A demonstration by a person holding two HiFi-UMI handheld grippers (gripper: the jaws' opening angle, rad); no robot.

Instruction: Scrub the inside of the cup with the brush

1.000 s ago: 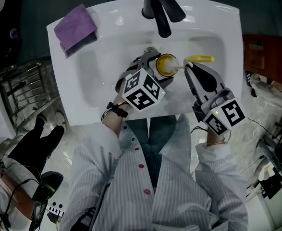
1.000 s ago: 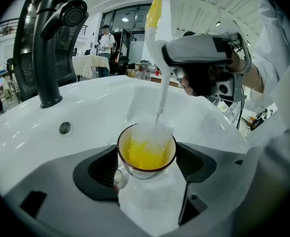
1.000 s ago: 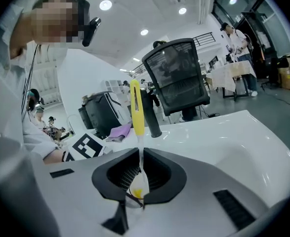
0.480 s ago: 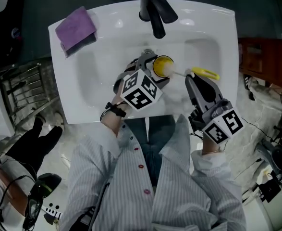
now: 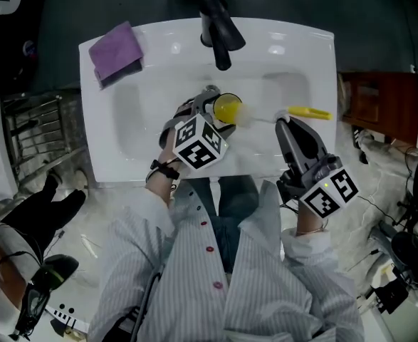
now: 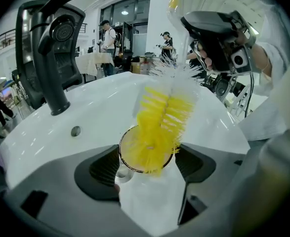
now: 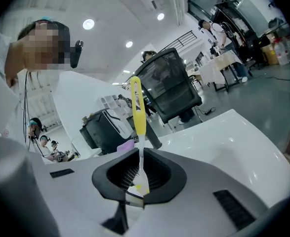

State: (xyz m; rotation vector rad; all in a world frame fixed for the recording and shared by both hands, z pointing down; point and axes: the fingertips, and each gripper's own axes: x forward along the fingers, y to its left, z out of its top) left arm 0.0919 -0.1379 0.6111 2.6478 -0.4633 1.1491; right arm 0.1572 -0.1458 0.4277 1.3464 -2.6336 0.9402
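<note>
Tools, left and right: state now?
Left tool: closed on the cup.
Right tool: closed on the brush.

In sink (image 5: 152, 55) basin, before faucet (image 5: 216, 34): cup (image 5: 226, 109); brush (image 5: 255, 115) head in cup; cloth (image 5: 116, 50) on left rear rim.

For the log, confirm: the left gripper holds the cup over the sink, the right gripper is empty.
Wrong: the right gripper is shut on the brush, as the right gripper view shows. The left gripper does hold the cup over the sink.
</note>
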